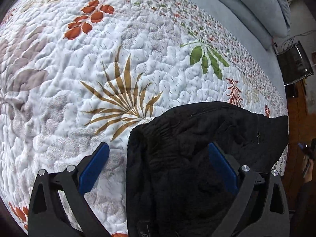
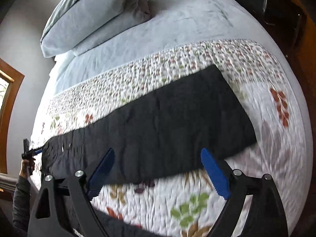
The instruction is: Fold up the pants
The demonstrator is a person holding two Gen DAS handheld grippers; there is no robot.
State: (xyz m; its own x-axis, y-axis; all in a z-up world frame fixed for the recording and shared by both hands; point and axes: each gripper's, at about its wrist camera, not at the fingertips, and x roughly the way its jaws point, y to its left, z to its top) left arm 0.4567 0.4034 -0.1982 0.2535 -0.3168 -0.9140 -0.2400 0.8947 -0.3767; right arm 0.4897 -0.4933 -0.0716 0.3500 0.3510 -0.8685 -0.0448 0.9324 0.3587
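Black pants (image 2: 158, 114) lie as one long band across the flowered quilt (image 2: 266, 158), motion-blurred in the right wrist view. My right gripper (image 2: 158, 151) hovers open above the band's near edge, with nothing pinched between its blue pads (image 2: 215, 173). In the left wrist view, the bunched waist end of the pants (image 1: 197, 138) fills the lower right. There my left gripper (image 1: 158, 146) stands wide open. Its right pad (image 1: 221, 167) is over the black cloth and its left pad (image 1: 94, 167) over bare quilt. A hand holds the left gripper (image 2: 38, 150) at the band's far left end.
Light blue pillows (image 2: 88, 13) and a light blue sheet (image 2: 177, 25) lie beyond the quilt. The bed's edge drops off at the right, by a dark chair (image 1: 296, 63) and wooden floor (image 1: 298, 114). A wood-framed window (image 2: 7, 98) is on the left wall.
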